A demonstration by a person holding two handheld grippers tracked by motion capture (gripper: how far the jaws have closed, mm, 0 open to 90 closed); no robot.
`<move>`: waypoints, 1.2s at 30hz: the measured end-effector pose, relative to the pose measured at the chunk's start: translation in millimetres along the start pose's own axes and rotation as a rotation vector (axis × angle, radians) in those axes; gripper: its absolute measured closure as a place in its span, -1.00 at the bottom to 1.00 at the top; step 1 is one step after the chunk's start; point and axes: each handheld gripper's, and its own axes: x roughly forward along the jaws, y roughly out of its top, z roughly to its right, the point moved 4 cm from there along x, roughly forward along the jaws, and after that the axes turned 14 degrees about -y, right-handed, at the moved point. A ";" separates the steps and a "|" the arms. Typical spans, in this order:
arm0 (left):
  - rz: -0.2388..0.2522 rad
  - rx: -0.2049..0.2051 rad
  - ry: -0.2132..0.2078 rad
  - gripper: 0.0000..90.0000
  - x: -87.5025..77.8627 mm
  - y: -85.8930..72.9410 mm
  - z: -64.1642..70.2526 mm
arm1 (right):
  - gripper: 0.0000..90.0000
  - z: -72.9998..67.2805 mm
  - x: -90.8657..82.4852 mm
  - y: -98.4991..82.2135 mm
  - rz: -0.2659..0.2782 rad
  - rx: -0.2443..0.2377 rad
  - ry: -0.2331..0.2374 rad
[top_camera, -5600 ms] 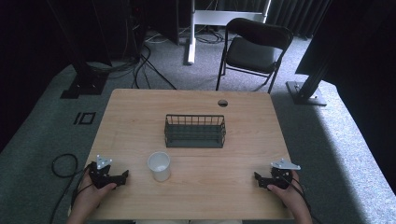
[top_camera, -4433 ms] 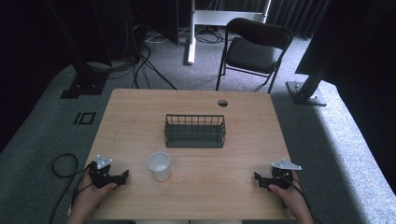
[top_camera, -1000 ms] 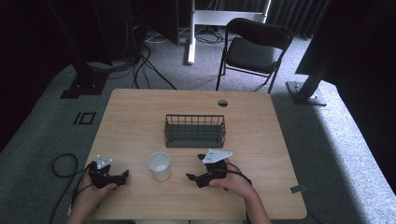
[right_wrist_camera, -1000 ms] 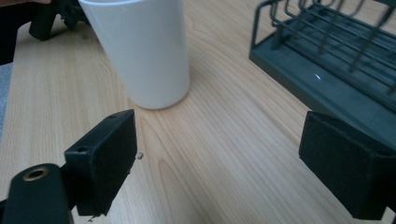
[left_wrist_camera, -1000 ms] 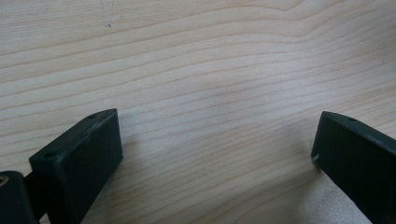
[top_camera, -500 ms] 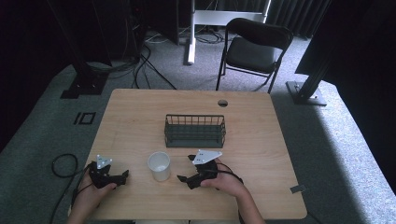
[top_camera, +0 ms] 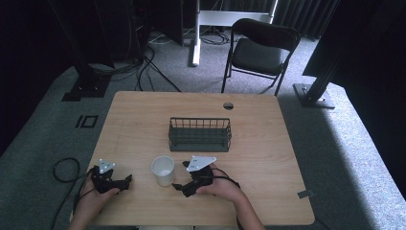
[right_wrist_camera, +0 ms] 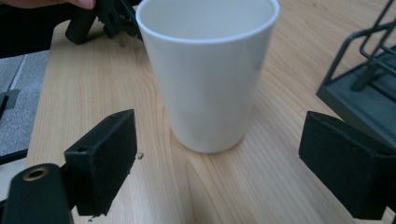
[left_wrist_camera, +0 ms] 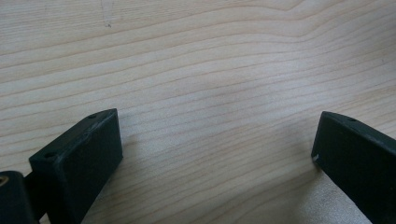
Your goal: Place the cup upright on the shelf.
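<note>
A white cup (top_camera: 163, 170) stands upright on the wooden table (top_camera: 258, 143), in front of a dark wire basket (top_camera: 199, 134). My right gripper (top_camera: 180, 176) is open just to the cup's right, jaws pointing at it. In the right gripper view the cup (right_wrist_camera: 208, 70) stands close ahead of the gap between the spread jaws, without touching them. My left gripper (top_camera: 125, 181) rests near the table's front left, open, over bare wood (left_wrist_camera: 210, 93).
The basket's corner (right_wrist_camera: 369, 70) is at the right of the right gripper view. A round cable hole (top_camera: 228, 105) sits near the table's far edge. A black folding chair (top_camera: 258, 50) stands beyond the table. Cables lie on the grey floor at the left (top_camera: 62, 167).
My right gripper has moved from the table's front right edge leftward to just beside the cup. The left gripper, cup and basket have stayed put.
</note>
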 end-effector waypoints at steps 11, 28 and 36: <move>0.000 0.000 0.000 -0.95 0.0 0.0 0.0 | -0.75 -11.1 14.7 10.8 0.018 -0.013 0.031; 0.000 0.000 0.000 -0.95 0.0 0.0 0.0 | -0.75 -16.4 38.7 25.8 0.035 0.004 0.025; 0.000 0.000 0.000 -0.95 0.0 0.0 0.0 | -0.57 -18.3 41.3 30.0 0.044 0.010 0.018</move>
